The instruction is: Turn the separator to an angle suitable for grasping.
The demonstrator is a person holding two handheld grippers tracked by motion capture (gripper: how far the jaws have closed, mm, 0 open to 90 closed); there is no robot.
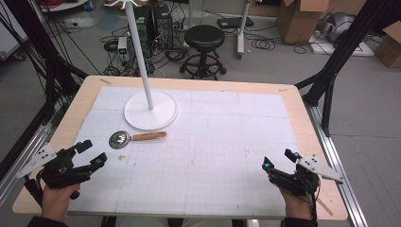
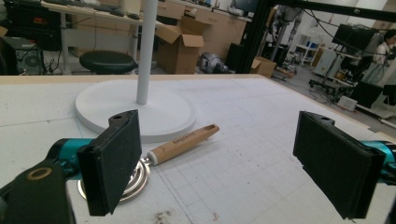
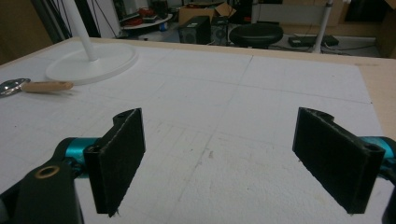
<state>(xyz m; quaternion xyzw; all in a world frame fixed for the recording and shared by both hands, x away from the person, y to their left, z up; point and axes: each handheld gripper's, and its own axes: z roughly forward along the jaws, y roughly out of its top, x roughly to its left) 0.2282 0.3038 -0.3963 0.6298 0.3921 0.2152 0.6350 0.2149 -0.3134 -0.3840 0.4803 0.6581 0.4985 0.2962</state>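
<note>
A small metal strainer with a wooden handle (image 1: 137,137) lies flat on the white gridded mat (image 1: 213,156), just in front of the round base of a white stand (image 1: 150,109). My left gripper (image 1: 91,153) rests open at the near left corner, short of the strainer and empty. In the left gripper view the strainer (image 2: 182,144) lies just beyond the wide-apart jaws, its metal bowl partly hidden behind the left jaw. My right gripper (image 1: 280,158) stands open at the near right, far from the strainer (image 3: 44,86), nothing between its jaws.
The stand's thin white pole (image 1: 139,52) rises from its base at the back left of the mat. The wooden table edge (image 1: 312,137) frames the mat. A black stool (image 1: 204,49), cardboard boxes and cables stand on the floor beyond.
</note>
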